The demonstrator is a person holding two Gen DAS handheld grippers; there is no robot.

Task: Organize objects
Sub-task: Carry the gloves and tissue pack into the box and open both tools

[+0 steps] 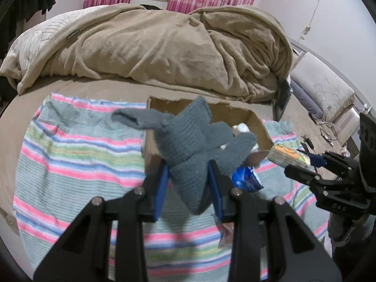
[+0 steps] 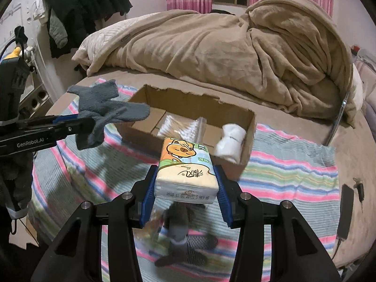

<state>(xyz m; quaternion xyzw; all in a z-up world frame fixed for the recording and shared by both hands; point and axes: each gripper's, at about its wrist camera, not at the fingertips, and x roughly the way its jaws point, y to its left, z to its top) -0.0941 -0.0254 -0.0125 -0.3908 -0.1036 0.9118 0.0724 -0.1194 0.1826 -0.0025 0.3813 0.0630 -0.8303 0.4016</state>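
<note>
My left gripper (image 1: 188,165) is shut on a grey knit glove (image 1: 192,141), lifted above the striped towel in front of an open cardboard box (image 1: 259,125). In the right wrist view that glove (image 2: 105,108) hangs at the left from the left gripper (image 2: 87,123). My right gripper (image 2: 185,172) is shut on a pack of tissues (image 2: 183,157) with a cartoon print, held in front of the box (image 2: 249,138). The tissue pack (image 1: 286,156) and right gripper (image 1: 299,164) also show at the right of the left wrist view. A second grey glove (image 2: 181,235) lies on the towel below.
The box holds a bag of cotton swabs (image 2: 178,124) and a white cloth roll (image 2: 230,141). A blue packet (image 1: 246,179) lies by the box. A heaped beige blanket (image 2: 223,47) fills the bed behind. A black flat object (image 2: 345,211) lies at the right; dark clothes (image 2: 82,7) hang left.
</note>
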